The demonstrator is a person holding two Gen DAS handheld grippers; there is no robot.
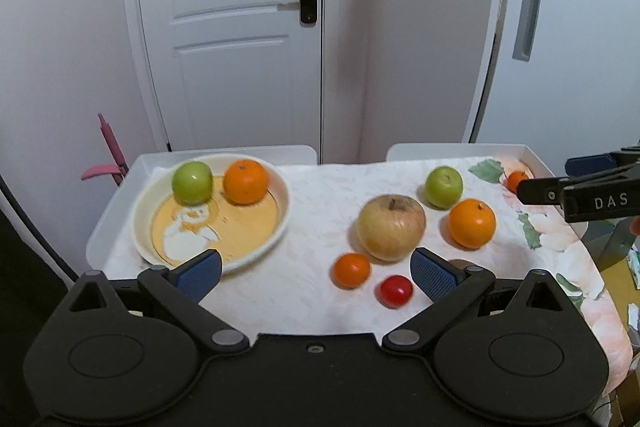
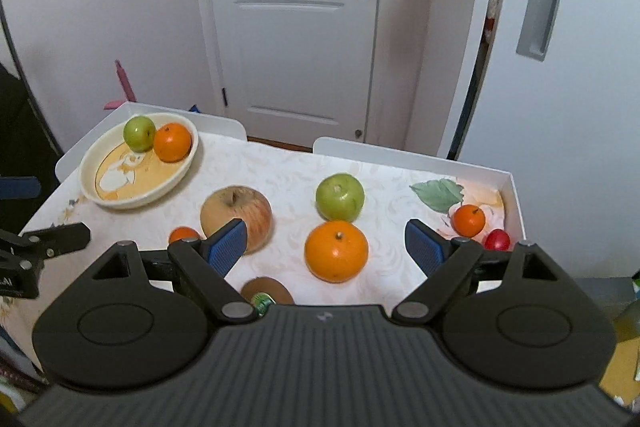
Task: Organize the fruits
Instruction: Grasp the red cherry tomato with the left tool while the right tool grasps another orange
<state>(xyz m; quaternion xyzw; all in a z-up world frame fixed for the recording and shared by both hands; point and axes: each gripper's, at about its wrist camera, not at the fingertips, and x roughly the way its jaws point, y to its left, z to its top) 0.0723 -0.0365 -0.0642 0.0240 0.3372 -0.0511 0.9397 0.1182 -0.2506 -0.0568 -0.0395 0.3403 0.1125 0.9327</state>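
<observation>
A cream bowl [image 1: 256, 251] [image 2: 100, 201] at the table's left holds a green apple [image 1: 192, 182] [image 2: 139, 133] and an orange [image 1: 245, 181] [image 2: 172, 142]. On the cloth lie a large yellow-red apple [image 1: 391, 227] [image 2: 236, 211], a green apple [image 1: 443, 187] [image 2: 340, 197], a big orange [image 1: 472, 223] [image 2: 336, 251], a small orange [image 1: 351, 270] [image 2: 182, 235], a red fruit [image 1: 396, 291], a kiwi [image 2: 267, 291], another small orange [image 2: 468, 220] and a red fruit [image 2: 497, 239]. My left gripper [image 1: 316, 277] is open and empty over the cloth near the bowl. My right gripper [image 2: 326, 247] is open around the big orange, above it.
The table has a white raised rim [image 1: 224, 151] [image 2: 514, 195] and a floral cloth [image 1: 304, 203]. A white door [image 1: 240, 27] and walls stand behind. A pink object [image 1: 108, 155] leans at the far left. The right gripper shows at the left wrist view's right edge [image 1: 528, 191].
</observation>
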